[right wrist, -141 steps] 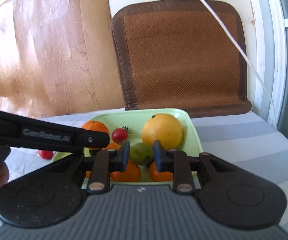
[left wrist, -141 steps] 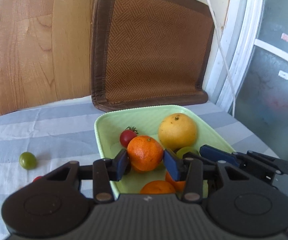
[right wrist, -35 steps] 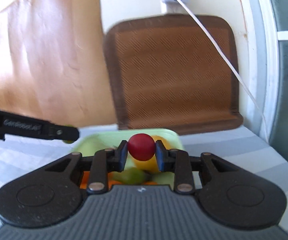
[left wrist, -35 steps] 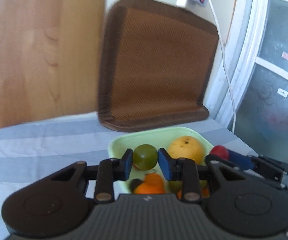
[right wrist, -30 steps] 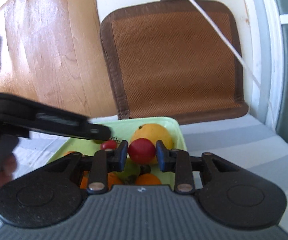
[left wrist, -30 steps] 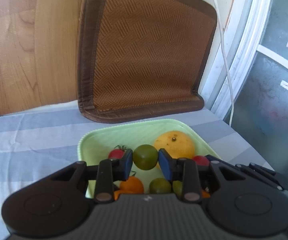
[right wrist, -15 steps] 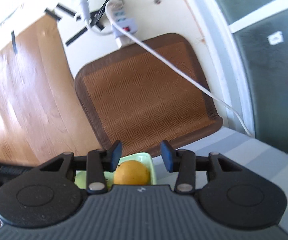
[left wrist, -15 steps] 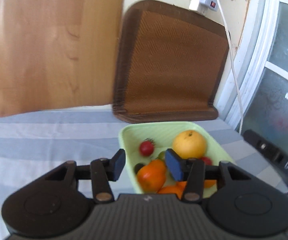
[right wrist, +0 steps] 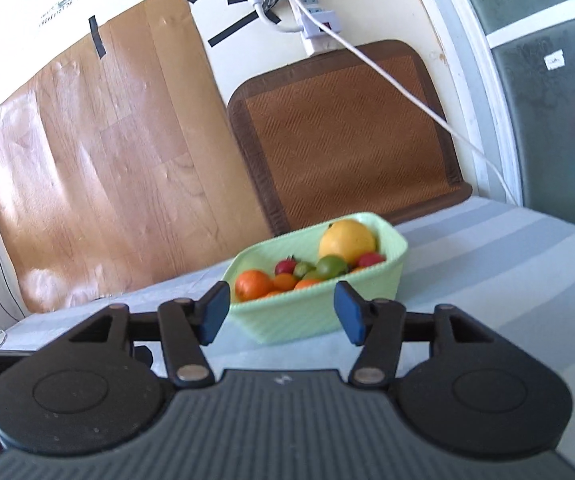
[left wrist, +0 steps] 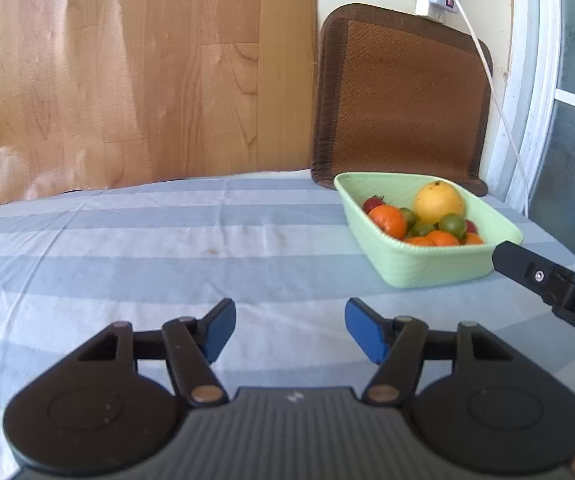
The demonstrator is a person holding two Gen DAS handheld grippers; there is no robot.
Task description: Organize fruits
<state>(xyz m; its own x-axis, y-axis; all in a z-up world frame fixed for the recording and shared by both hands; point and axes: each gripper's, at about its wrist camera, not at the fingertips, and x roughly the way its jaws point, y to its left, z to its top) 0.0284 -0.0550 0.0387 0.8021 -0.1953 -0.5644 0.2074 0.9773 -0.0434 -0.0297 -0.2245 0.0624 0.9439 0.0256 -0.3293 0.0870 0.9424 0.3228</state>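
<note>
On a blue and white striped tablecloth sits a pale green basket, filled with a large yellow citrus fruit, several oranges, small green fruits and red tomatoes. Near the camera, the left gripper hovers over bare cloth well short of the basket, its blue-padded jaws spread wide and holding nothing. Facing the basket's near wall, the right gripper is likewise spread apart and empty, with a brown woven mat leaning against the wall behind.

Bright daylight — glare sheens the wood panel; fisheye bends the edges, corners dark, slight softness.
</note>
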